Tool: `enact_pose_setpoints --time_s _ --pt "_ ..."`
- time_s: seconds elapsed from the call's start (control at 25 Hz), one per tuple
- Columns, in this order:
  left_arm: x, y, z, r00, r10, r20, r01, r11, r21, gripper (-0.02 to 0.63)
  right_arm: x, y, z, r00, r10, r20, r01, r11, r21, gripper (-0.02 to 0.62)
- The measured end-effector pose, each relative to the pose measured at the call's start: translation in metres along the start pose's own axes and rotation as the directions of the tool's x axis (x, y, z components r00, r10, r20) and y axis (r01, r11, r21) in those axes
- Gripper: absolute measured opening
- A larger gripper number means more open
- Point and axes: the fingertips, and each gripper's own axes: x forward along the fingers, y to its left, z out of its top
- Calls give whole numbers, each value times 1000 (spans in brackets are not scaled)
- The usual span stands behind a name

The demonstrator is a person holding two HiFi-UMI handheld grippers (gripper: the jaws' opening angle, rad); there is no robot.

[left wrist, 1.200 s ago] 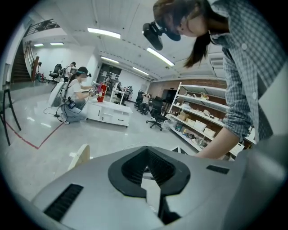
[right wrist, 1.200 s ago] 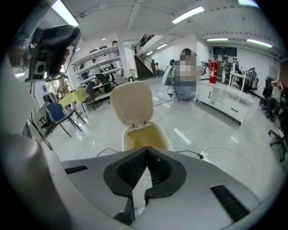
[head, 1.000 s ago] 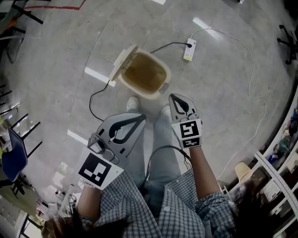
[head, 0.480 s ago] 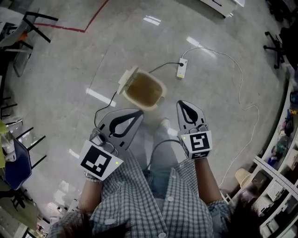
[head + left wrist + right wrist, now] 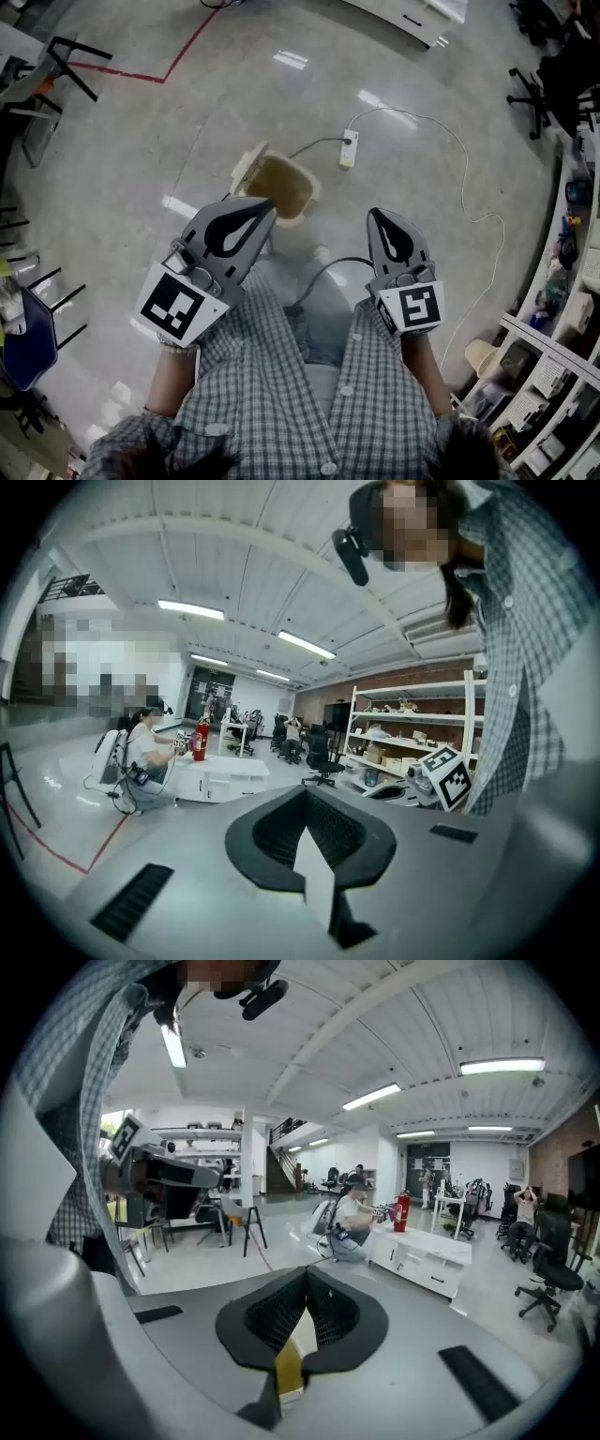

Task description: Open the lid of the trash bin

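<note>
The trash bin (image 5: 287, 186) stands upper centre, its lid (image 5: 247, 168) up; the left gripper (image 5: 269, 204) and right gripper (image 5: 374, 214) have their fingers closed on nothing.

1. Trash bin (image 5: 302, 204): mouth uncovered, lid (image 5: 247, 167) raised at its 9 o'clock rim; access from above is open.
2. Floor (image 5: 169, 131), 10 to 12 o'clock of bin: free passage.
3. Power strip (image 5: 349, 148) with black cord (image 5: 319, 142): 1 o'clock of bin, near.
4. White cable (image 5: 466, 202): 3 o'clock, well apart.
5. Left gripper (image 5: 266, 205): tip overlaps bin's 7 o'clock rim in head view. Right gripper (image 5: 375, 215): 4 o'clock, apart.
</note>
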Motion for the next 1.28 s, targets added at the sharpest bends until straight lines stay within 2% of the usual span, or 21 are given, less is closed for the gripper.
enact_pose_setpoints --time_s 0.16,0.28,0.52,0.68,0.88,1.08,1.28 --pt "-10 -1 12 999 12 30 -13 1000 23 -2 -12 4 19 999 -15 49 15 1000 -12 20" --pt "-12 -5 25 995 12 100 -15 999 36 -2 -18 5 27 997 -24 70 24 1000 -5 20" --pt "-21 -5 18 998 42 52 -43 999 24 -2 -22 8 42 994 -27 105 28 1000 -10 20" --pt "-25 -3 26 995 48 88 -51 998 35 -2 -20 5 47 991 -31 132 33 999 -15 20" --pt "-30 -1 18 997 66 49 -68 997 26 -2 -20 5 53 989 -34 144 36 999 -12 20" --pt "-29 -2 23 995 57 79 -60 998 29 -2 -19 4 51 990 -35 135 37 999 -19 20" --pt "-28 -1 20 996 54 70 -56 998 28 -2 -19 3 45 992 -33 119 36 999 -22 20"
